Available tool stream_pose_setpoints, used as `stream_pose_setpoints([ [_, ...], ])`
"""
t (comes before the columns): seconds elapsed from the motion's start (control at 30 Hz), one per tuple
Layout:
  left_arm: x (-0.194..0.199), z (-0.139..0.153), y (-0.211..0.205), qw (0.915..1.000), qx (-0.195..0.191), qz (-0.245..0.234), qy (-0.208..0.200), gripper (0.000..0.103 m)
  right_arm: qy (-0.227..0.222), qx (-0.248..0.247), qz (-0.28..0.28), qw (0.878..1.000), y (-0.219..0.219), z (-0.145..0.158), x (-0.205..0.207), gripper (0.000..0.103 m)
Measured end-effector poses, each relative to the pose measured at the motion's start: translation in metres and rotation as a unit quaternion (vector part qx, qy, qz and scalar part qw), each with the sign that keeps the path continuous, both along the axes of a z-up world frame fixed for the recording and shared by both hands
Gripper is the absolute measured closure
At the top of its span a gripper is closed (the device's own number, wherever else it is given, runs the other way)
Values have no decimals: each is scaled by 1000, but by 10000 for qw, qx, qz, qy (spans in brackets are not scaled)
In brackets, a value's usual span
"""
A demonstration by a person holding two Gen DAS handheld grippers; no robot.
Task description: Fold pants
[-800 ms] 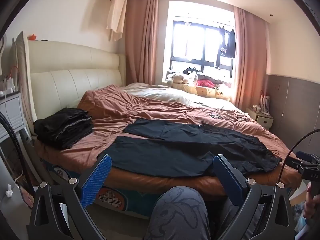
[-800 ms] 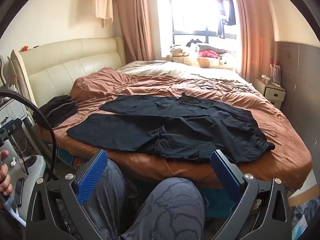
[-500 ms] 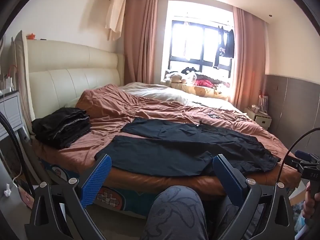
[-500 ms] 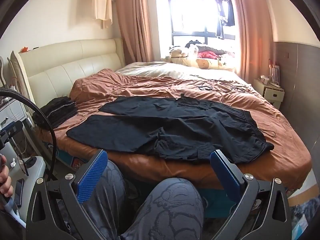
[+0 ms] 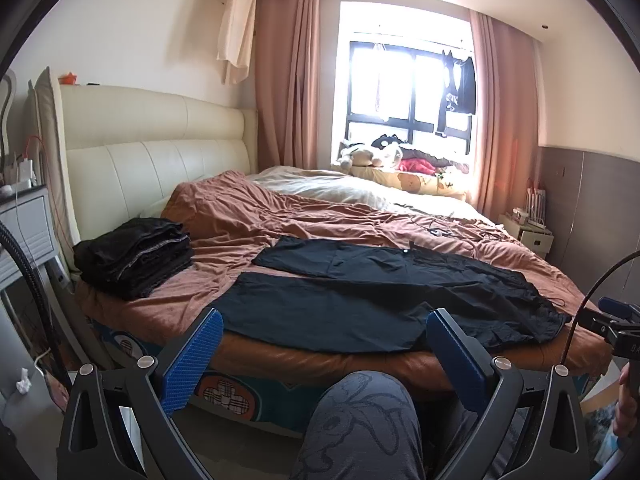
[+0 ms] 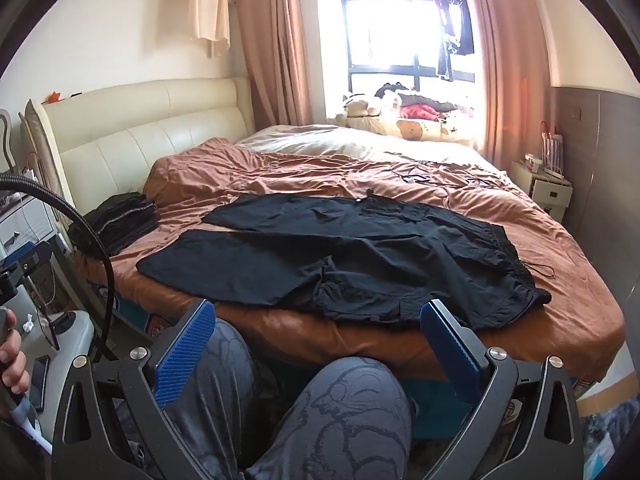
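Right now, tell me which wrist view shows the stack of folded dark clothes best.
The left wrist view: the stack of folded dark clothes sits whole and unobstructed by the headboard. The right wrist view shows it smaller, partly behind a black cable.

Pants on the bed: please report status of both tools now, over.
Left tool open, empty, short of the bed. Right tool open, empty. Black pants spread flat on brown bedcover, unfolded. Folded dark stack lies apart, nothing blocking.
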State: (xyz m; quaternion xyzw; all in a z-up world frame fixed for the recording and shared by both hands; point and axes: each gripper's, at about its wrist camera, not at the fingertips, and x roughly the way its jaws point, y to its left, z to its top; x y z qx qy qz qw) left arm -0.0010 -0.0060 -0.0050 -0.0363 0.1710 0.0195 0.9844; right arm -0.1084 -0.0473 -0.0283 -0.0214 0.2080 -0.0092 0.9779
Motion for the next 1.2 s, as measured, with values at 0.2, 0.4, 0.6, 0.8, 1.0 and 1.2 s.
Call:
stream_pose_setpoints([
  [0.2,1,-2,-4,9997,208,96,28,1,-9,-51,-51,10000,3,-1,1,0],
  [0.4,3,-5,-7,9994,296,127,105,1,-46,-83,-61,9999,6,-2,-1,0],
  [0.6,2,-6,-4,9996,245,105,117,1,-39,-91,-63,9999,5,-2,-2,0],
  [0.8,-1,-4,-5,9996,242,109,90,0,-39,-88,-65,9999,4,-2,-2,0],
  [1.0,0,-3,-5,9996,242,132,109,1,-41,-83,-58,9999,4,-2,-3,0],
  [1.2,0,-4,-2,9997,175,137,117,1,-103,-51,-90,9999,3,-3,-5,0],
])
